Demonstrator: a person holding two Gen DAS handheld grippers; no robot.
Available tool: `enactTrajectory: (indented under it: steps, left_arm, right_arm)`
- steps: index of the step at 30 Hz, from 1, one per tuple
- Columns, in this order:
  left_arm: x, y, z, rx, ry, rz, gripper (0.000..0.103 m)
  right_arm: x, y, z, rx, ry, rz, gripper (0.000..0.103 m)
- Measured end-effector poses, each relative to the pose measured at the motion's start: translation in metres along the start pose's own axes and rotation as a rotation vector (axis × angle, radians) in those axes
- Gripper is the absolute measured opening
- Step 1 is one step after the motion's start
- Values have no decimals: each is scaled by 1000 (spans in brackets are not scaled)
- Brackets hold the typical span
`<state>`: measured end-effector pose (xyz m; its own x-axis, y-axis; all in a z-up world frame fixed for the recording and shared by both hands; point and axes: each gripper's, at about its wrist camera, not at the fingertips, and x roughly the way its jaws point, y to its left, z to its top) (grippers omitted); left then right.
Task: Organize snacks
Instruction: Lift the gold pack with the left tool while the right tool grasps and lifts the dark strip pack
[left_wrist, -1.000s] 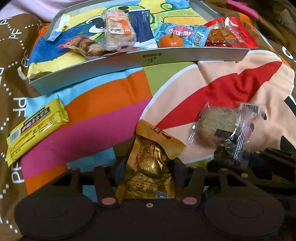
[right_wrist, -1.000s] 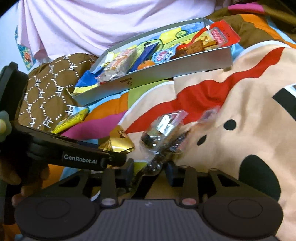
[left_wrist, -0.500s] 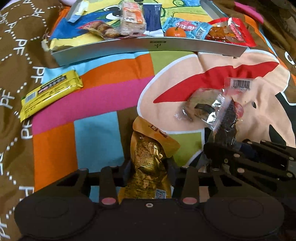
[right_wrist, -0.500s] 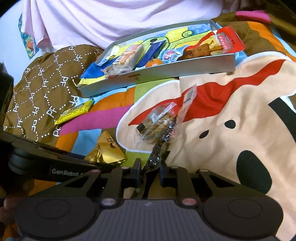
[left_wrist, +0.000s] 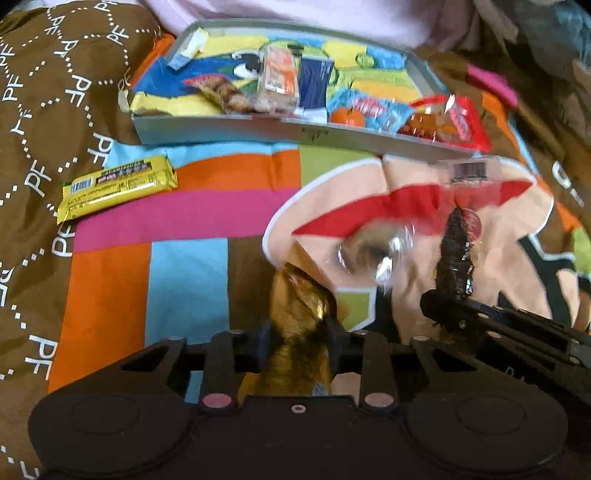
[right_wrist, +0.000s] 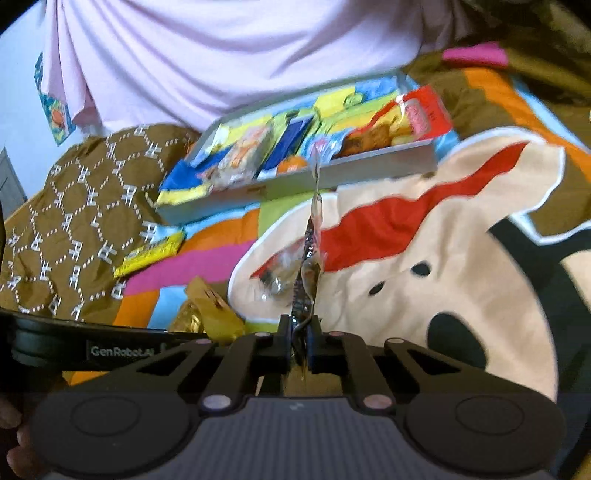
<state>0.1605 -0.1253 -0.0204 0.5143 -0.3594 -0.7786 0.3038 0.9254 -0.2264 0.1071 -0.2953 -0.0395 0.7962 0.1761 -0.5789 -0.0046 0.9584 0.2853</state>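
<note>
Snacks: one gold packet (left_wrist: 299, 325) pinched in the left hand-held gripper (left_wrist: 297, 341), one clear packet (right_wrist: 308, 266) clamped in the right hand-held gripper (right_wrist: 298, 338), one yellow bar (left_wrist: 118, 186) lying left of the tray (left_wrist: 295, 134).

A patchwork bedspread (left_wrist: 192, 221) in orange, pink, blue and brown blocks covers the surface, with a cream cartoon face (right_wrist: 424, 258) printed on it. A brown cloth (left_wrist: 44, 92) with white "PF" hexagon pattern lies at the left. Pale pink fabric (right_wrist: 229, 51) hangs behind.
</note>
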Motion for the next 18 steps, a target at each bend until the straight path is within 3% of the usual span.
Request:
enactTrajectory:
  steps: [4, 10, 16, 18]
  left_arm:
    - [3, -3, 1, 20, 21, 5, 27]
    - [6, -3, -6, 43, 31, -13, 27]
    - [8, -8, -5, 48, 30, -107, 29]
    - [14, -15, -6, 70, 40, -101, 29]
  right_arm:
    - [-9, 0, 5, -25, -62, -18, 9]
    - [-11, -4, 7, -8, -67, -19, 9]
    - [-13, -2, 8, -35, -90, -40, 9]
    - [-14, -3, 9, -36, -99, -46, 9]
